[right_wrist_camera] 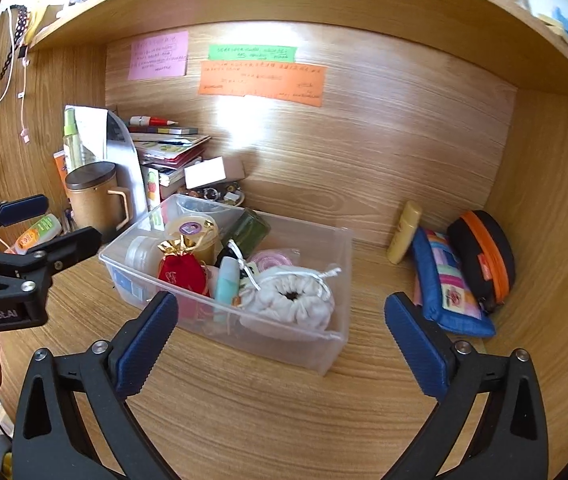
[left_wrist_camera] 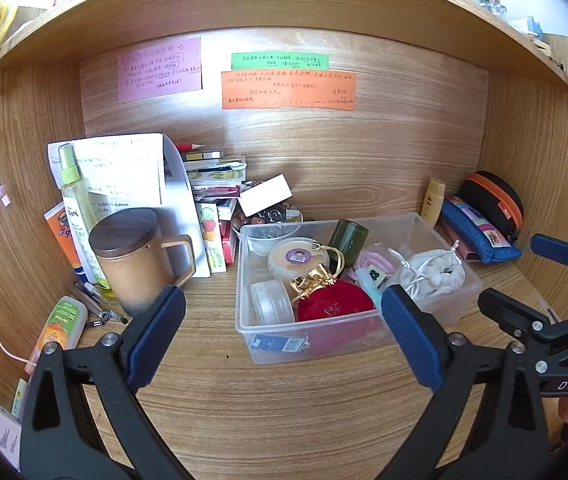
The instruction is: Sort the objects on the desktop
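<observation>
A clear plastic box (left_wrist_camera: pixel 316 354) (right_wrist_camera: pixel 284 344) stands in the middle of the wooden desk. It holds a red velvet pouch (left_wrist_camera: pixel 336 300) (right_wrist_camera: pixel 184 272), a white drawstring pouch (left_wrist_camera: pixel 432 272) (right_wrist_camera: pixel 292 300), a dark green jar (left_wrist_camera: pixel 348 238), a round yellow tub (left_wrist_camera: pixel 296 258) and a mint tube (right_wrist_camera: pixel 228 284). My left gripper (left_wrist_camera: pixel 282 304) (right_wrist_camera: pixel 66 220) hangs open in front of the box's left half, gripping nothing. My right gripper (right_wrist_camera: pixel 280 302) (left_wrist_camera: pixel 516 272) is open too, before the box's right corner, its pads apart from the plastic.
A lidded brown mug (left_wrist_camera: pixel 132 256), a spray bottle (left_wrist_camera: pixel 74 184), a small orange-labelled bottle (left_wrist_camera: pixel 60 324) and a book stack (left_wrist_camera: pixel 216 176) crowd the back left. A yellow bottle (right_wrist_camera: pixel 404 232), blue pencil case (right_wrist_camera: pixel 444 284) and black-orange zip case (right_wrist_camera: pixel 484 252) fill the right corner. A shelf hangs overhead.
</observation>
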### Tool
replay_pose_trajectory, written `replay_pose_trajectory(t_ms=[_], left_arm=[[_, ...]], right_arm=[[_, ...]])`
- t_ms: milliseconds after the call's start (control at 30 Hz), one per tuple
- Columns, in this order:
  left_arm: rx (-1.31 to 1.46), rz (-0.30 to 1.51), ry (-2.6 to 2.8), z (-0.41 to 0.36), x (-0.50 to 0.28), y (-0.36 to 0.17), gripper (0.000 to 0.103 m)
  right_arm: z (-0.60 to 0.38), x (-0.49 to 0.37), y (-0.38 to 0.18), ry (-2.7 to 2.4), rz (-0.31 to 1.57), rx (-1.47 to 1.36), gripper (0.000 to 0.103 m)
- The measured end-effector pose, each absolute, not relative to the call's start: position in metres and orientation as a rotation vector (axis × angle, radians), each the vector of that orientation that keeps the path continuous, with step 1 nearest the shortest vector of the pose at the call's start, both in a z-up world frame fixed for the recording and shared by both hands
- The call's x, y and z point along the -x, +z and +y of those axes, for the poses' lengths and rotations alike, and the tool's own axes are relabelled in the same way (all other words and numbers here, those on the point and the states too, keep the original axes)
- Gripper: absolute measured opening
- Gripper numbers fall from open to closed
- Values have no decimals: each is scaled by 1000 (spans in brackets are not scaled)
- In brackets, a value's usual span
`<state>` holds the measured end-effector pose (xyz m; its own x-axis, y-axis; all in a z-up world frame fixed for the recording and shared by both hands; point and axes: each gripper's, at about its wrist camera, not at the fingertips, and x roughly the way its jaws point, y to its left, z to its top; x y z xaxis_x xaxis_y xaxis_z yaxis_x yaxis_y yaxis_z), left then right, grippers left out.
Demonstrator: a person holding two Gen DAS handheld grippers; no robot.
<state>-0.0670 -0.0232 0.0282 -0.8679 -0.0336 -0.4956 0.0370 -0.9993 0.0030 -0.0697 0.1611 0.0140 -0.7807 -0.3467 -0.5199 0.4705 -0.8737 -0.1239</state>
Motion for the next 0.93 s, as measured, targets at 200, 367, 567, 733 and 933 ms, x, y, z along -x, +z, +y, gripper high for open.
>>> replay_pose_trajectory(t_ms=[200, 367, 567, 733, 933], left_arm=[[-793, 39, -3020, -18, 54, 27, 100], [-787, 31, -3018, -13, 46, 24, 100], [-786, 70, -3019, -11, 36, 19, 100], [-772, 72, -3012, -9, 31, 17, 100], [-760, 38, -3019, -3, 29, 18, 100]], right_arm=[[173, 56, 15, -2624, 307, -687, 103], [180, 44, 17, -2622, 287, -670, 103], [188, 37, 21, -2618, 251, -651, 103], [192, 35, 22, -2619, 245, -642, 103], [193, 35, 17, -2604, 227, -653, 103]])
